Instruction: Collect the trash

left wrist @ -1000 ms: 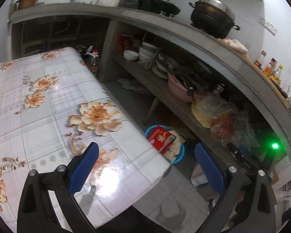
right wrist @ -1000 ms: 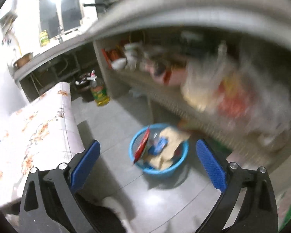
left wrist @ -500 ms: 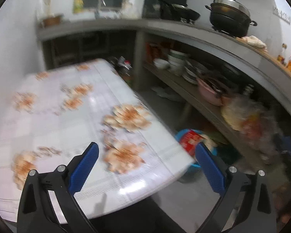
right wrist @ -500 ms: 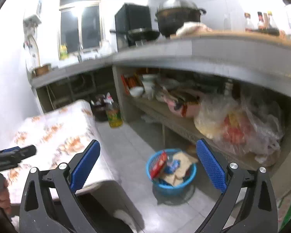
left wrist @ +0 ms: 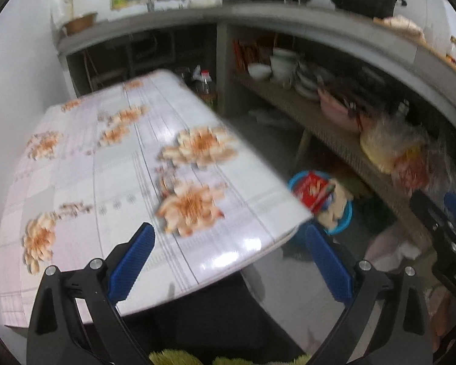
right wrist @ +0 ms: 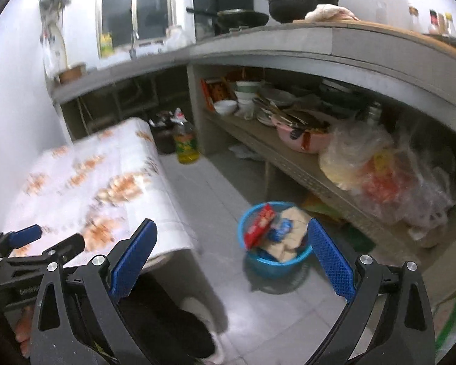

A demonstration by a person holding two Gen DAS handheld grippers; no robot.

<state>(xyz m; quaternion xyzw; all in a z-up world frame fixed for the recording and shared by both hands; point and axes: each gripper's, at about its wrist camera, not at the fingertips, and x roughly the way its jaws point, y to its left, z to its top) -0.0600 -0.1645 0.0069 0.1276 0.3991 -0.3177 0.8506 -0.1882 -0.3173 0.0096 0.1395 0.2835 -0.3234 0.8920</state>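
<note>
Both grippers (left wrist: 228, 261) (right wrist: 232, 258) have pulled back.

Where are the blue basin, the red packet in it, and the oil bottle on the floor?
blue basin (right wrist: 243, 223): right wrist view, on its left rim.
red packet (right wrist: 260, 223): right wrist view, on the middle of its printed face.
oil bottle (right wrist: 186, 144): right wrist view, on its labelled body.

table (left wrist: 112, 164) motion-blurred; blue basin (left wrist: 345, 216) partly hidden behind table edge.
</note>
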